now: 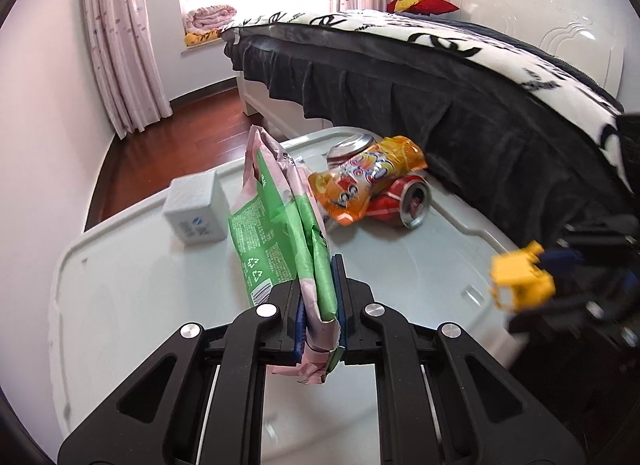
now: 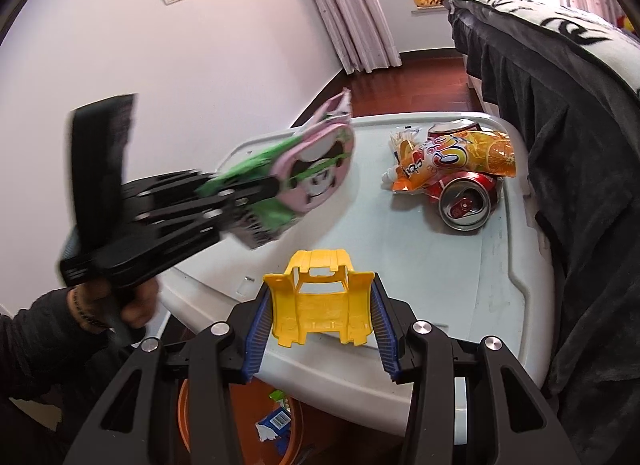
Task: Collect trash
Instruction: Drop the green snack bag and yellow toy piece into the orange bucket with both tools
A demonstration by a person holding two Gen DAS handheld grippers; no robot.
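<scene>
Left wrist view: left gripper clamps a green-pink wrapper, lifted above the pale lid. Orange pouch on crushed red cans far right, white box far left.

Right wrist view: right gripper grips a yellow plastic piece at the lid's near edge; orange bin below holds scraps.

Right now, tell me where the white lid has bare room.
White lid: bare at the near-left, below the white box, and along the near-right, in front of the red can. Crowded at the far side, where the orange wrapper lies over the cans.
</scene>
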